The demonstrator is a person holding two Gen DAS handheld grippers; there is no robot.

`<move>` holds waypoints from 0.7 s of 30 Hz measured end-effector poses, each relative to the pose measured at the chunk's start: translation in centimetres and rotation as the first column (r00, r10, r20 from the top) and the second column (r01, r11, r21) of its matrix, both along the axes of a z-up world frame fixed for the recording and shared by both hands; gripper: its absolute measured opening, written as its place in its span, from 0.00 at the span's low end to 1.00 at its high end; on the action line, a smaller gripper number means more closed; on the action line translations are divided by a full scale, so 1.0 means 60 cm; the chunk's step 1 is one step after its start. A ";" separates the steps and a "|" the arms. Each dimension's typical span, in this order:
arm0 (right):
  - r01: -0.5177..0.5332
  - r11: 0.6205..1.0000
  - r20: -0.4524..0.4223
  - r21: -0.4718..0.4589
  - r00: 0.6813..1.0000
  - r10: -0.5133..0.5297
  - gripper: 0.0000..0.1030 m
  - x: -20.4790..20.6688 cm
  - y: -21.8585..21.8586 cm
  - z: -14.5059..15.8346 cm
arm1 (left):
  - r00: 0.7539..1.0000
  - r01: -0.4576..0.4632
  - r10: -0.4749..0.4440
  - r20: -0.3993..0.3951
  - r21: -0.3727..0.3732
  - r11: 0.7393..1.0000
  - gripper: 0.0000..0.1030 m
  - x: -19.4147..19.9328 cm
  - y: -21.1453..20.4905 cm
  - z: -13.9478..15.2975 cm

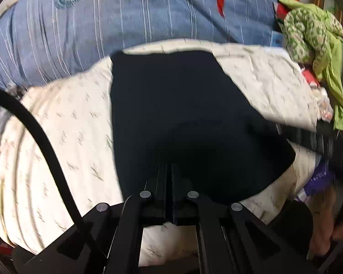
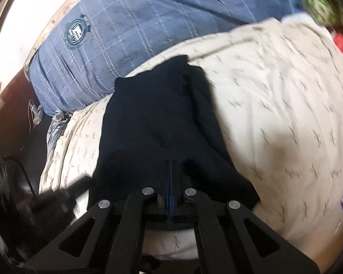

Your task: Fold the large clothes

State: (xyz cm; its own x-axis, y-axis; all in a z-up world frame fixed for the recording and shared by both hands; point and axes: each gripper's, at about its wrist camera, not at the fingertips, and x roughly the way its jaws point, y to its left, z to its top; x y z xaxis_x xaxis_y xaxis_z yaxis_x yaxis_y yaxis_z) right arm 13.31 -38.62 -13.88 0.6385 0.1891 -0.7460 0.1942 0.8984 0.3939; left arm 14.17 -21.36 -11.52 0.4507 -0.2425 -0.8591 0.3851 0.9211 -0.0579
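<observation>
On the bed, we see a dark garment [image 1: 185,118] lying on a cream quilt [image 1: 57,137] printed with small grey motifs. Behind it sits a blue striped pillow [image 1: 125,18] bearing a round teal crest [image 2: 76,32]; its lettering is too blurred for us to read. A green patterned cloth [image 1: 313,36] is heaped at the right edge of the left wrist view, and a purple label beside the quilt's lower right corner is illegible.

We note the left gripper [image 1: 169,166] angled steeply down, jaws closed on the near edge of the dark garment. The right gripper [image 2: 170,162] tilts down likewise, jaws pressed together on a bunched fold of the same garment [image 2: 153,118]. A black cable [image 1: 45,141] curves across the left of the left wrist view.
</observation>
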 end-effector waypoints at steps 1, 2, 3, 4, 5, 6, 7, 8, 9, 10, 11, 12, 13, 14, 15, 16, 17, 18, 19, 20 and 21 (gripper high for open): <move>-0.005 1.000 -0.002 0.007 1.000 0.005 0.00 0.013 0.002 -0.003 | 1.000 -0.001 0.001 -0.004 0.007 1.000 0.02 -0.002 0.001 -0.007; -0.004 1.000 -0.011 0.014 1.000 0.004 0.00 0.025 0.000 -0.010 | 1.000 0.001 -0.001 -0.001 0.020 1.000 0.02 -0.002 0.001 -0.014; 0.000 1.000 -0.029 0.016 1.000 0.000 0.00 0.038 0.000 -0.018 | 1.000 0.008 -0.008 0.006 0.038 0.999 0.02 -0.003 0.000 -0.020; -0.001 1.000 -0.066 0.010 0.998 0.002 0.00 0.051 -0.002 -0.034 | 1.000 0.014 -0.014 0.009 0.047 0.999 0.02 -0.001 -0.004 -0.022; 0.011 1.000 -0.090 0.010 0.996 -0.010 0.00 0.057 -0.007 -0.048 | 1.000 0.019 -0.019 0.012 0.050 0.999 0.02 -0.003 -0.007 -0.026; 0.018 1.000 -0.112 0.008 0.994 -0.017 0.00 0.064 -0.010 -0.060 | 1.000 0.024 -0.025 0.013 0.052 0.998 0.02 -0.004 -0.009 -0.028; 0.021 1.000 -0.126 0.015 0.992 -0.018 0.00 0.065 -0.014 -0.071 | 1.000 0.027 -0.028 0.014 0.056 0.998 0.02 -0.006 -0.009 -0.030; 0.031 0.999 -0.120 0.017 0.992 -0.028 0.00 0.062 -0.019 -0.074 | 0.999 0.028 -0.029 0.016 0.058 0.998 0.02 -0.003 -0.016 -0.030; 0.035 0.999 -0.118 0.019 0.992 -0.032 0.00 0.060 -0.022 -0.074 | 1.000 0.022 -0.023 0.015 0.053 0.998 0.02 -0.005 -0.013 -0.026; 0.042 0.999 -0.118 0.019 0.992 -0.040 0.00 0.055 -0.023 -0.069 | 1.000 0.015 -0.016 0.016 0.046 0.999 0.04 -0.006 -0.011 -0.023; 0.049 0.999 -0.110 0.011 0.993 -0.048 0.00 0.047 -0.020 -0.060 | 1.000 0.007 -0.007 0.021 0.041 0.999 0.05 -0.006 -0.007 -0.017; 0.048 0.999 -0.101 0.002 0.994 -0.047 0.00 0.040 -0.017 -0.051 | 1.000 0.000 -0.001 0.025 0.042 0.999 0.05 -0.009 -0.003 -0.010; 0.042 0.999 -0.089 -0.010 0.995 -0.043 0.00 0.030 -0.013 -0.039 | 1.000 -0.003 0.002 0.027 0.044 0.999 0.05 -0.010 -0.001 -0.005; 0.035 0.999 -0.077 -0.027 0.996 -0.037 0.00 0.019 -0.008 -0.027 | 1.000 -0.008 0.006 0.028 0.044 0.999 0.05 -0.009 0.001 0.000; 0.029 0.999 -0.070 -0.041 0.997 -0.032 0.00 0.011 0.000 -0.018 | 0.999 -0.014 0.012 0.030 0.046 0.999 0.05 -0.012 0.005 0.006; 0.025 0.998 -0.067 -0.059 0.997 -0.029 0.00 0.003 0.007 -0.009 | 0.999 -0.021 0.019 0.032 0.048 0.999 0.05 -0.014 0.008 0.013; 0.023 0.997 -0.064 -0.080 0.998 -0.028 0.00 -0.008 0.014 0.001 | 0.999 -0.027 0.025 0.034 0.047 0.999 0.09 -0.016 0.012 0.019; 0.021 0.995 -0.061 -0.098 0.998 -0.027 0.00 -0.017 0.020 0.009 | 0.999 -0.037 0.035 0.040 0.044 0.998 0.12 -0.021 0.017 0.028; 0.017 0.992 -0.061 -0.129 0.998 -0.025 0.00 -0.026 0.030 0.019 | 0.998 -0.044 0.042 0.049 0.040 0.998 0.20 -0.026 0.021 0.035; 0.014 0.987 -0.061 -0.160 0.998 -0.024 0.00 -0.034 0.040 0.027 | 0.997 -0.053 0.051 0.059 0.041 0.998 0.32 -0.032 0.025 0.042; 0.013 0.983 -0.058 -0.183 0.998 -0.025 0.00 -0.042 0.048 0.035 | 0.996 -0.064 0.061 0.069 0.042 0.997 0.39 -0.036 0.031 0.048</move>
State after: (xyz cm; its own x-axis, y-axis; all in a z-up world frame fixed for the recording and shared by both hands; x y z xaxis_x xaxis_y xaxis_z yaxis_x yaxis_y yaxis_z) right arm 10.80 -35.73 -11.80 0.5938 0.0343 -0.8038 0.2302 0.9501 0.2106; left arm 11.99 -19.52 -8.63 0.5215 -0.1740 -0.8353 0.3281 0.9446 0.0081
